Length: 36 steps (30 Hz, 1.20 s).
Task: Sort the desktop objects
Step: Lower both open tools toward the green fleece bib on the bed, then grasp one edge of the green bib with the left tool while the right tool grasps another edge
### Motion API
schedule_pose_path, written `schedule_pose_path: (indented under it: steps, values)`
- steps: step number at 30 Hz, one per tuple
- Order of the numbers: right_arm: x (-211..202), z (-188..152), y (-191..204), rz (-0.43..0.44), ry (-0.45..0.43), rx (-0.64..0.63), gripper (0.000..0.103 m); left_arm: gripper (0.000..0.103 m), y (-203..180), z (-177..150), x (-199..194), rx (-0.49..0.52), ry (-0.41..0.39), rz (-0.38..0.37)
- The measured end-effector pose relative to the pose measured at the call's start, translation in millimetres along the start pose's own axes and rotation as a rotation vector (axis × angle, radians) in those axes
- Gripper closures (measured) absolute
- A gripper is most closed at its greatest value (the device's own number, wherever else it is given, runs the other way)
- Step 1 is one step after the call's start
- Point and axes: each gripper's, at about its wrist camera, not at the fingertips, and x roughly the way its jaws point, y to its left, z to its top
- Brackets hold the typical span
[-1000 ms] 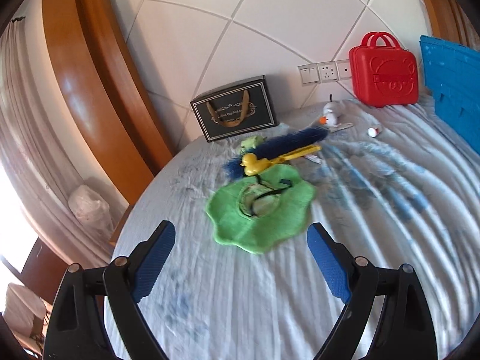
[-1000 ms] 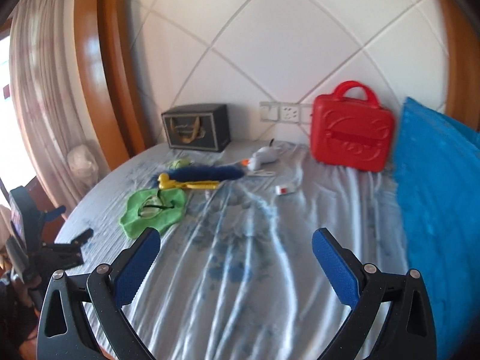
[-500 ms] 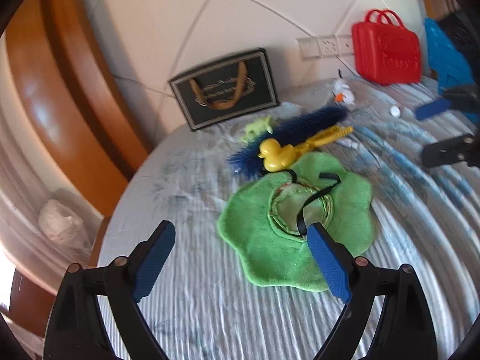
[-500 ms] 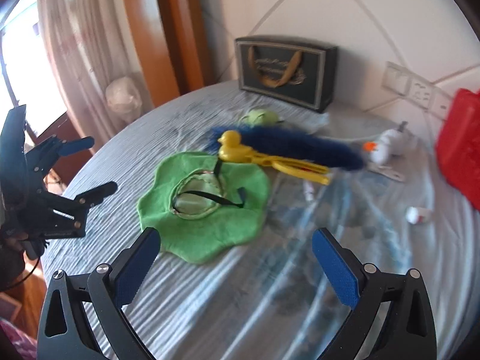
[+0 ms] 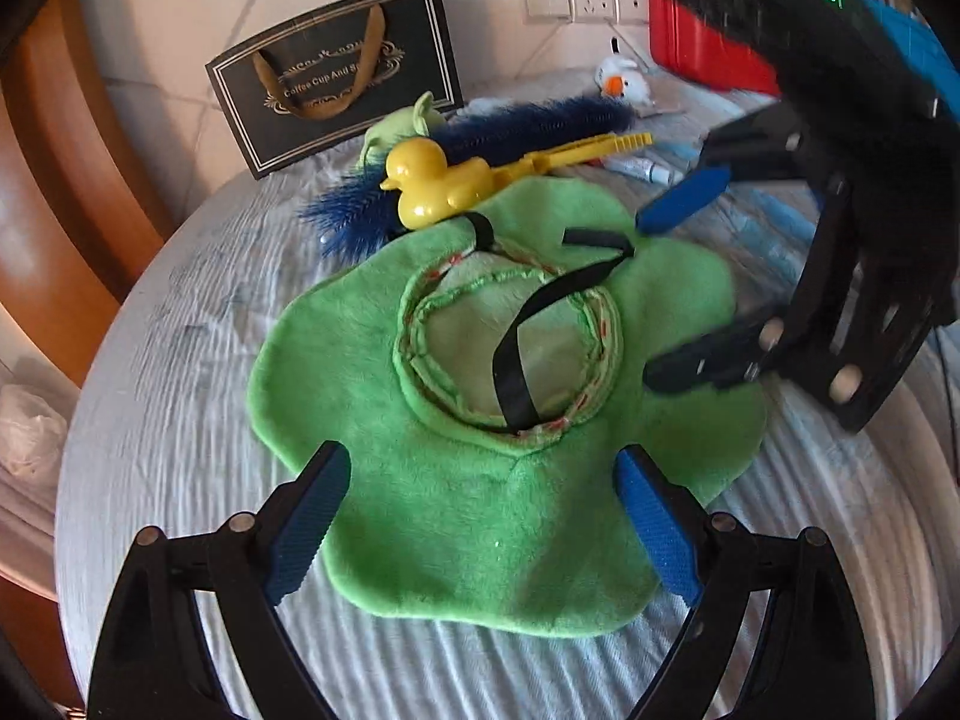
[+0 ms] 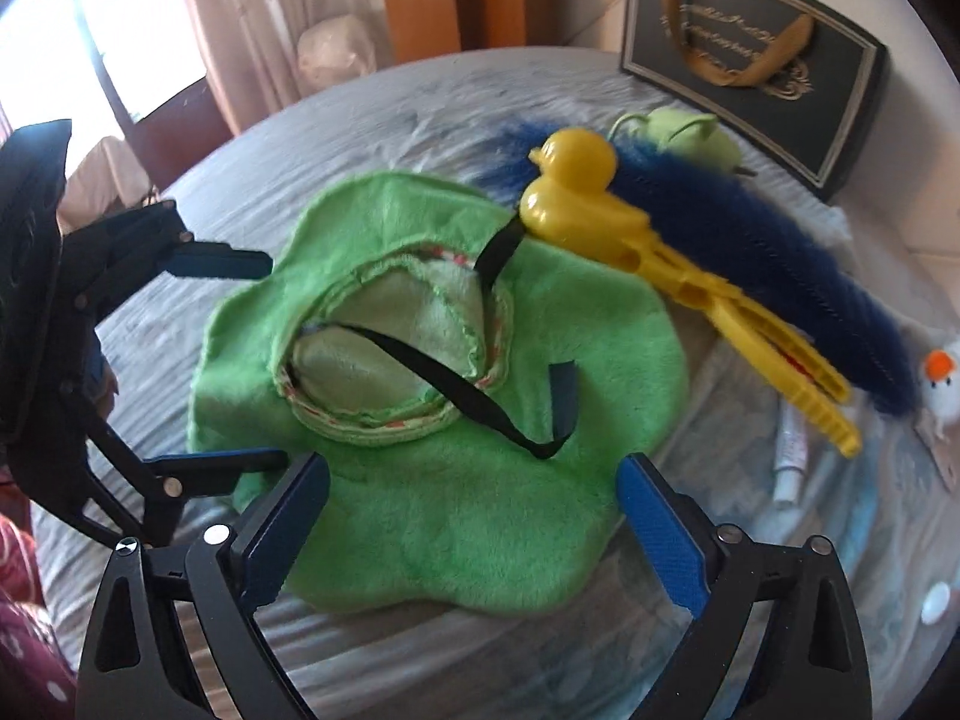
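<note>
A green plush hat (image 5: 480,504) (image 6: 468,516) with a black strap lies upside down on the table. My left gripper (image 5: 483,525) is open, its fingers astride the hat's near edge. My right gripper (image 6: 474,516) is open too, over the hat's opposite edge; it shows in the left wrist view (image 5: 666,294), and the left gripper shows in the right wrist view (image 6: 270,360). A yellow duck tongs (image 5: 456,180) (image 6: 630,234) and a blue feather duster (image 5: 528,126) (image 6: 750,240) lie behind the hat.
A black gift bag (image 5: 336,78) (image 6: 750,60) stands at the wall. A small green toy (image 5: 396,126), a white snowman toy (image 5: 624,81), a small tube (image 6: 792,456), a red case (image 5: 702,48) and a blue panel (image 5: 912,42) are further back. The round table's edge (image 5: 90,420) is at left.
Both grippers have moved in close to the green hat from opposite sides and now straddle its edges. Both stay open. The objects on the table have not moved.
</note>
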Motion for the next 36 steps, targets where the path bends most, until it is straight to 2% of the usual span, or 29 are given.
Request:
schedule_pose_path:
  steps: [4,6,7,10,11,13,14,15,19,20,21,23,26,30,34,35,36]
  values:
    - [5.7,-5.2,3.1,-0.023,-0.012,-0.049,0.0,0.013,11.4,0.8,6.5,-0.072,0.022,-0.056]
    - [7.3,-8.1,6.5,-0.053,-0.004,-0.074,0.001,0.031,12.8,1.1,4.3,-0.096,0.026,-0.063]
    - [6.7,-9.6,6.3,-0.054,-0.008,-0.069,0.001,0.045,9.8,1.3,2.2,-0.087,0.025,-0.076]
    - [5.4,-14.1,6.6,-0.067,-0.013,-0.046,0.001,0.067,-8.6,-0.3,-3.8,-0.044,0.017,-0.037]
    - [4.9,-15.4,7.1,-0.074,-0.016,-0.037,0.001,0.073,-13.4,-1.1,-5.5,-0.049,0.014,-0.028]
    - [3.2,-19.5,8.4,-0.095,-0.015,0.002,0.002,0.076,-10.7,-3.4,-5.5,-0.106,0.005,-0.03]
    - [1.4,-20.0,9.4,-0.109,-0.02,0.032,0.01,0.077,-7.1,-4.5,-5.9,-0.138,0.002,-0.038]
    - [-1.4,-20.8,11.7,-0.118,-0.03,0.05,0.02,0.077,-5.0,-4.6,-6.8,-0.162,0.003,-0.043]
    - [-8.7,-25.3,15.2,-0.091,-0.047,0.091,0.029,0.077,-1.5,-7.1,-13.8,-0.148,0.009,-0.027]
    - [-10.5,-26.1,13.7,-0.102,-0.046,0.095,0.038,0.075,-0.9,-10.1,-15.5,-0.13,0.011,-0.014]
    - [-12.2,-26.0,11.4,-0.108,-0.042,0.106,0.053,0.073,0.4,-12.8,-17.1,-0.119,0.015,-0.006]
    - [-18.8,-25.6,6.7,-0.101,-0.045,0.146,0.075,0.055,4.1,-15.1,-20.1,-0.114,0.011,0.025]
    - [-24.7,-25.0,2.5,-0.07,-0.044,0.181,0.075,0.036,13.0,-17.6,-25.3,-0.125,-0.014,0.068]
    - [-20.2,-16.8,9.0,-0.055,-0.044,0.168,0.075,0.034,26.3,-23.2,-18.3,-0.159,0.028,0.036]
    - [-21.0,-8.3,12.1,-0.033,-0.058,0.174,0.077,0.034,17.2,-24.6,-18.7,-0.135,0.019,0.021]
    - [-22.5,-5.9,9.3,-0.026,-0.063,0.182,0.077,0.035,13.3,-23.6,-17.9,-0.12,0.015,0.018]
    - [-25.0,-4.1,7.7,-0.022,-0.068,0.189,0.078,0.042,11.5,-21.6,-16.6,-0.116,0.021,-0.011]
